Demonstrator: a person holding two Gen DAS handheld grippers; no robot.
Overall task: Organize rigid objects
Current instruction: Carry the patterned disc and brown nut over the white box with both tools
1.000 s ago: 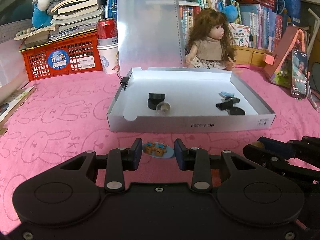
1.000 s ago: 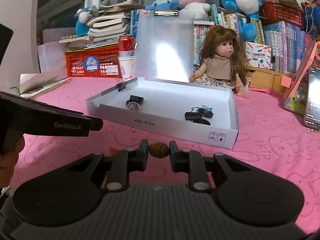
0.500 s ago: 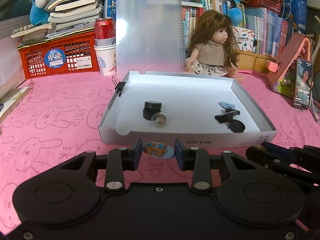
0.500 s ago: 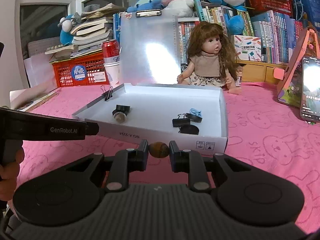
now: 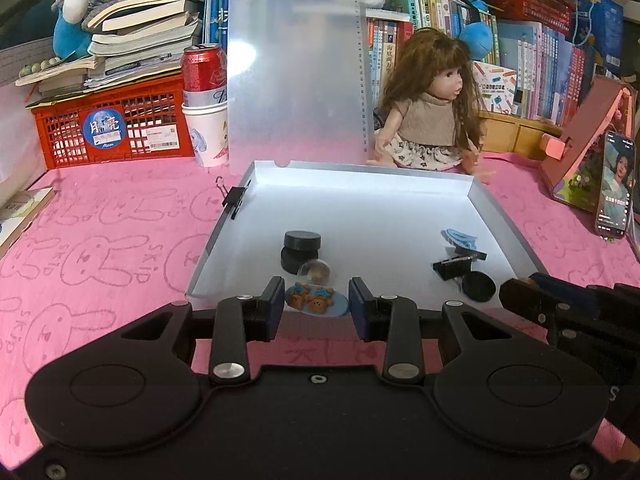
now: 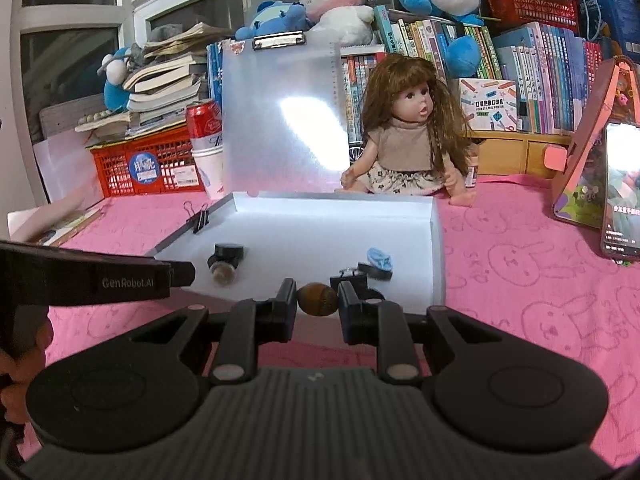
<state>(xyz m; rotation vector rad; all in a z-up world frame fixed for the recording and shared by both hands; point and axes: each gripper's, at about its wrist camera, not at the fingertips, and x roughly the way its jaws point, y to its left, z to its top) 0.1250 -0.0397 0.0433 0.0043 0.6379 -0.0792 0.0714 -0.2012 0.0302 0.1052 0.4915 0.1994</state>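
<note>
Pink cloth (image 5: 100, 248) is covered less at 12 o'clock: the tray (image 5: 400, 184) is brought nearer than a second ago. A charm (image 5: 316, 300) is held by the left gripper (image 5: 317, 308), a brown nut (image 6: 318, 299) by the right gripper (image 6: 318, 306); both are carried over the near rim, so dropping seems next.

Back left: red plastic crate (image 5: 108, 128) under stacked books (image 5: 136, 40)
Beside crate: red drink can (image 5: 203, 76) in white paper cup (image 5: 208, 134)
Behind tray: long-haired brown-wigged doll (image 5: 430, 120), seated
Surface: pink bunny-print cloth (image 5: 100, 248)
</note>
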